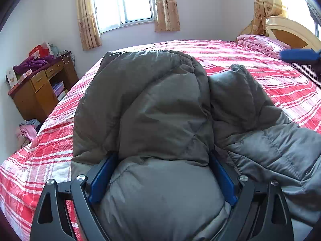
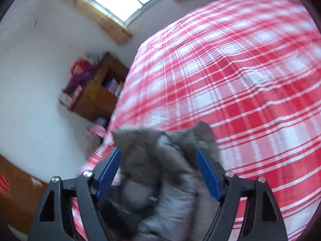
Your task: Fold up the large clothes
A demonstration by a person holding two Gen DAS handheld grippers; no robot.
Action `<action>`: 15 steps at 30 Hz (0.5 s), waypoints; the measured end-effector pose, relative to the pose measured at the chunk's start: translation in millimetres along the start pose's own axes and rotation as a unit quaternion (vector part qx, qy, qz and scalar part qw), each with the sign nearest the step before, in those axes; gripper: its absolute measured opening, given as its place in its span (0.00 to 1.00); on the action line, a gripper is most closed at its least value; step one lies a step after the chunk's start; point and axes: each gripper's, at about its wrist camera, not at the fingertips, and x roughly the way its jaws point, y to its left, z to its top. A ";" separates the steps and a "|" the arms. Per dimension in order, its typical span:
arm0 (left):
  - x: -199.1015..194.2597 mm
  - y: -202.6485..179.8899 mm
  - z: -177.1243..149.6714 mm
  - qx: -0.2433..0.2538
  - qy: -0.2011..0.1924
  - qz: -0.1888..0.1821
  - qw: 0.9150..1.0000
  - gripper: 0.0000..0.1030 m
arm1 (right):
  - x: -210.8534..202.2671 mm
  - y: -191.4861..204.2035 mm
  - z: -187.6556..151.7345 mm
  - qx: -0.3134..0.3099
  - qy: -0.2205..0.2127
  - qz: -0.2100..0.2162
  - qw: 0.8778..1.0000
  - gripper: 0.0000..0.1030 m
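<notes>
Left hand-held gripper (image 1: 162,156) spread wide around grey padded jacket (image 1: 160,104) on plaid bed (image 1: 260,76); right hand-held gripper (image 2: 158,154) spread, jacket between fingers

A grey quilted puffer jacket (image 1: 160,104) is lying bunched and partly folded on the red-and-white plaid bedspread (image 1: 260,76), its puffy panels mounding up while a section is trailing off to the right.

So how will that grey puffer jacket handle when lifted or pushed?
The grey puffer jacket looks floppy: it slumps in soft bulges on the bed. Its puffed quilting suggests lightness for its bulk. The smooth shell may slip between the left gripper fingers.
</notes>
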 end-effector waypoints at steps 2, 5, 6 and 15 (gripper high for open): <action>-0.4 1.2 0.5 -0.002 0.001 0.000 1.000 0.89 | 18.4 0.9 -8.9 0.033 -0.002 -0.007 0.999 0.77; -0.5 -0.6 1.6 -0.005 -0.001 -0.001 1.000 0.89 | 40.8 -17.5 -35.9 0.100 0.005 -0.049 0.994 0.75; -0.6 -1.1 1.6 -0.004 -0.001 0.000 1.000 0.89 | 49.0 -26.9 -44.1 0.115 0.004 -0.062 0.991 0.75; -23.1 37.3 -1.2 -0.083 -0.019 -0.062 0.994 0.89 | 61.9 -58.4 -86.9 0.038 -0.072 -0.160 0.984 0.78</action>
